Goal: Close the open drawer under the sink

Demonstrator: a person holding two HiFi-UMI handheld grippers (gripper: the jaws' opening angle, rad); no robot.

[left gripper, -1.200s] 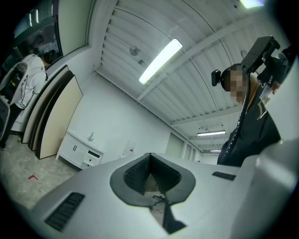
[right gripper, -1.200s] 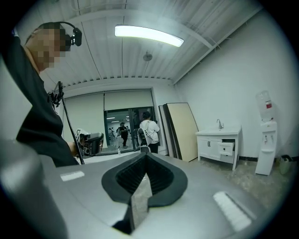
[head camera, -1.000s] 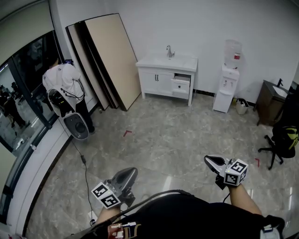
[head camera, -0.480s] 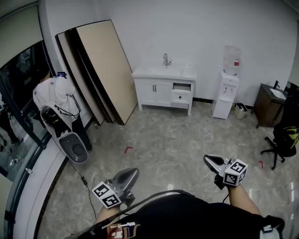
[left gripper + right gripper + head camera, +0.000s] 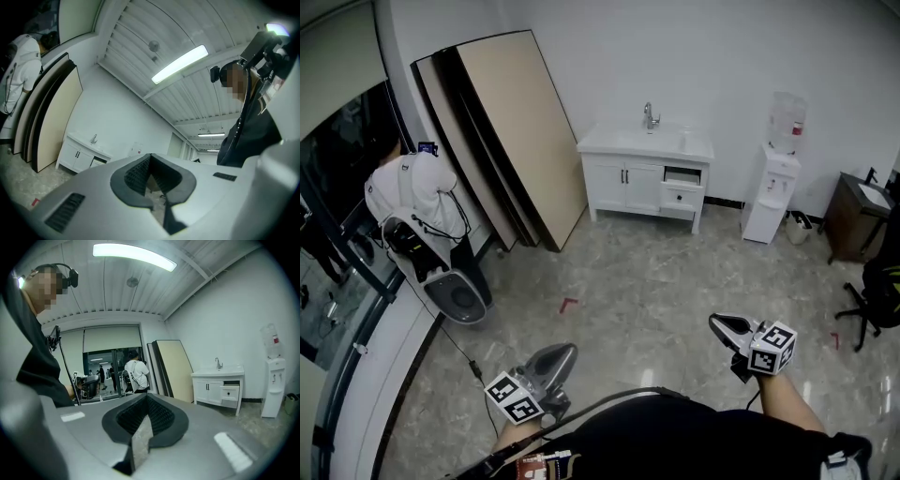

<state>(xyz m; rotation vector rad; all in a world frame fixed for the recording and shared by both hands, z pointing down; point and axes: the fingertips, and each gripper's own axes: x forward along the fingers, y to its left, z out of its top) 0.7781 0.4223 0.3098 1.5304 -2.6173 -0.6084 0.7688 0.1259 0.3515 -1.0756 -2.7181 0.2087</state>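
The left gripper (image 5: 565,350) is held low in front of the torso, jaws together with nothing between them. Its marker cube (image 5: 514,396) sits behind the jaws. The right gripper (image 5: 718,322) is held well apart from it at similar height, jaws together and empty. The right forearm (image 5: 787,405) extends behind it.

The room is bright. 1 long ceiling lamp (image 5: 180,63) glows white high above the left gripper (image 5: 149,161). A second lamp (image 5: 133,254) shines above the right gripper (image 5: 146,399). The pale floor (image 5: 675,272) has a soft shine just ahead of both grippers. The 2 gripper views bend like a fishbowl and go black at the corners. Up close, the jaws look soft and blurry. The glass wall (image 5: 347,169), far to the left of the left gripper, looks dark.
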